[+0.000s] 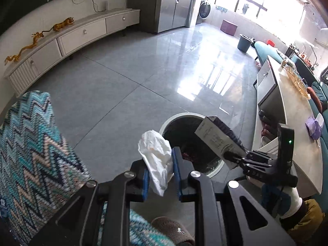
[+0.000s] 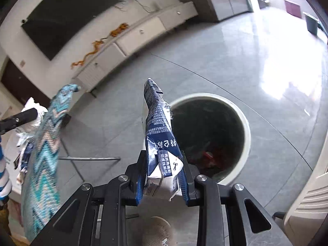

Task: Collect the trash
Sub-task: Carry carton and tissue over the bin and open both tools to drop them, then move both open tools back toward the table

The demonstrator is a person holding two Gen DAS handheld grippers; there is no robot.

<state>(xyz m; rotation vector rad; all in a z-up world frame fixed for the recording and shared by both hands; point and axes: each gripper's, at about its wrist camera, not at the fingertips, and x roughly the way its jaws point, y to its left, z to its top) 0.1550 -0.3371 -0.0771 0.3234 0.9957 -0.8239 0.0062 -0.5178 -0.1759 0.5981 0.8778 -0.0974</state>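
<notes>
White tissue (image 1: 156, 160) is pinched in the left tool (image 1: 158, 172); the right tool (image 2: 162, 179) clamps a flattened carton (image 2: 157, 135), bin (image 2: 247, 135) at two o'clock

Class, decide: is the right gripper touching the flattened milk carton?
Touching. The right wrist view shows the right gripper with both blue pads pressed against the milk carton, which hangs above the floor beside the bin.
</notes>
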